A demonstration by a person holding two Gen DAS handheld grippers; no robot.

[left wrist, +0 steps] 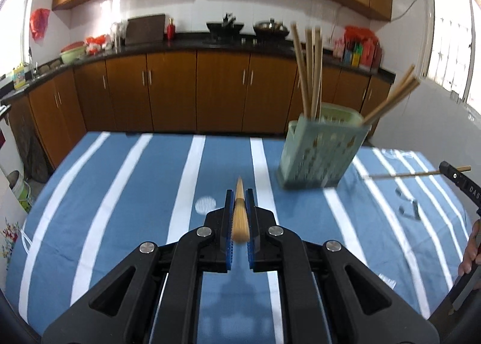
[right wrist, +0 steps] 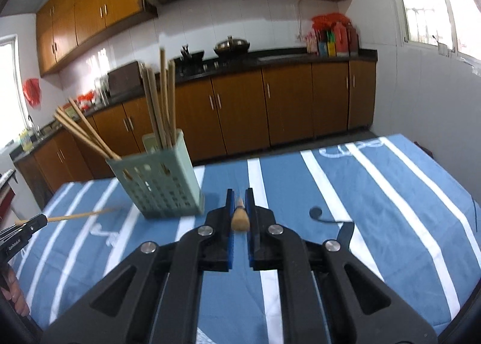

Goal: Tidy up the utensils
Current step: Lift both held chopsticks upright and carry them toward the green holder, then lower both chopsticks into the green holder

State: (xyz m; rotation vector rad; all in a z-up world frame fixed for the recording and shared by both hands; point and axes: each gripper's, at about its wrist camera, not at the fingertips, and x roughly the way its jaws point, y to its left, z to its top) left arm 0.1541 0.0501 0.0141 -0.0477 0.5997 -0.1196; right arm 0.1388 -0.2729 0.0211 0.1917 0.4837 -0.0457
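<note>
A pale green perforated utensil holder (left wrist: 321, 151) stands on the blue striped tablecloth, with several wooden chopsticks (left wrist: 309, 73) upright and leaning in it. It also shows in the right wrist view (right wrist: 159, 181). My left gripper (left wrist: 240, 195) is shut on a wooden chopstick (left wrist: 240, 217) that points forward along the fingers, left of the holder. My right gripper (right wrist: 239, 195) is shut on another chopstick (right wrist: 240, 217), right of the holder. Each gripper with its chopstick shows at the edge of the other's view: the right one (left wrist: 457, 177), the left one (right wrist: 27, 225).
The table (left wrist: 135, 178) carries a blue cloth with white stripes. Behind it run wooden kitchen cabinets (left wrist: 180, 88) and a black counter with pots and bottles. A black dot and line mark (right wrist: 315, 212) lies on the cloth at right. A window is at far right.
</note>
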